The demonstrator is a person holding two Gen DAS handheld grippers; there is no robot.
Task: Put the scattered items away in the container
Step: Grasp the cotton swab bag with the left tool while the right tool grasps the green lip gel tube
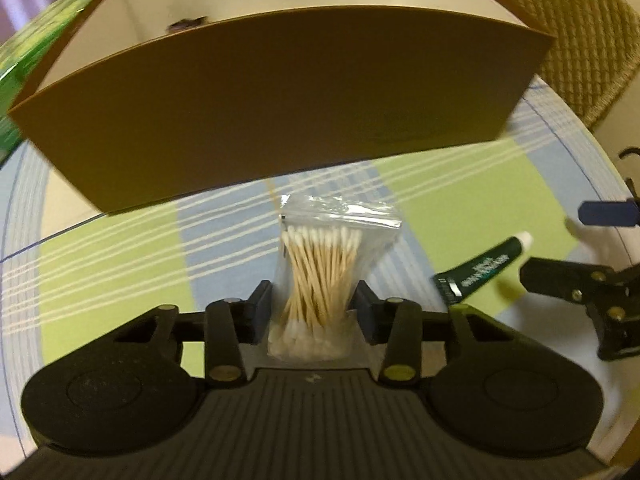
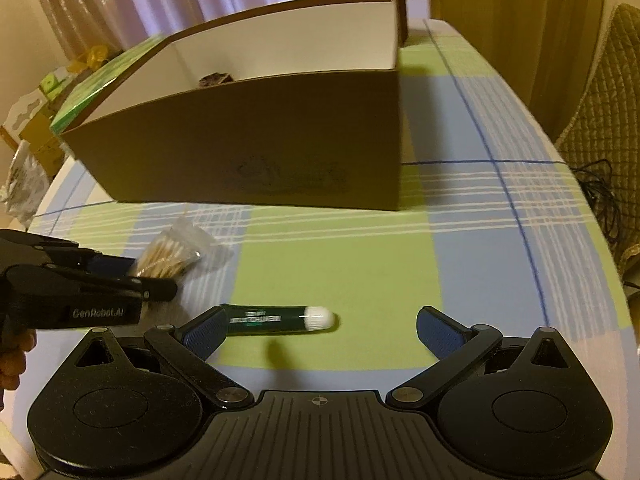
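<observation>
Swab bag (image 1: 320, 276) clamped in left tool (image 1: 314, 304)

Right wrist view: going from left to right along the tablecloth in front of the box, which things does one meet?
Left claw shut on the bag of cotton swabs → dark green tube with its white cap pointing right → right finger pad of the open right claw.
</observation>
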